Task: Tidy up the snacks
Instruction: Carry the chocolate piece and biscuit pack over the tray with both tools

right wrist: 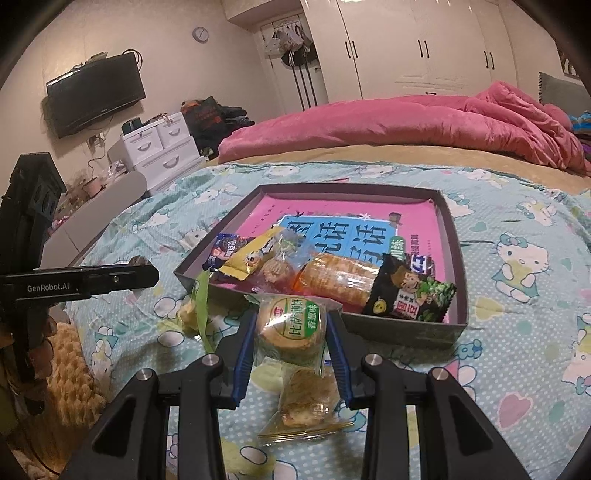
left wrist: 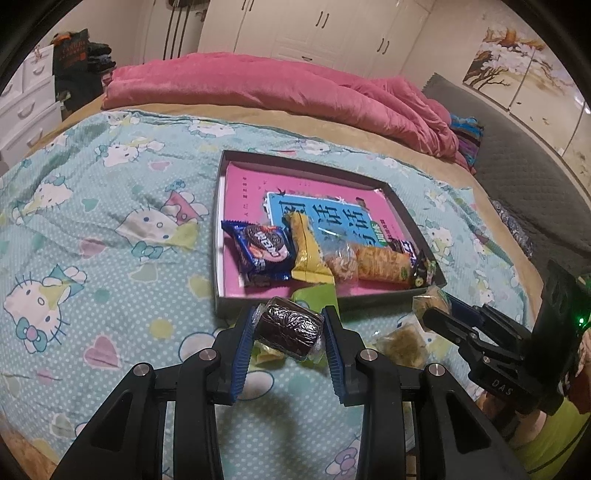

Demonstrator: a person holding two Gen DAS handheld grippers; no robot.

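Left tongs clamp the light, crushable chocolate cake; right tongs pinch the crinkly biscuit packet sideways, tray at twelve o'clock.

A rumpled pink duvet lies heaped along the far side of the bed, past the pale blue cat-print sheet. White wardrobes line the back wall. A black television hangs on the wall over white drawers, with a round clock higher up, and a tree painting hangs over the headboard
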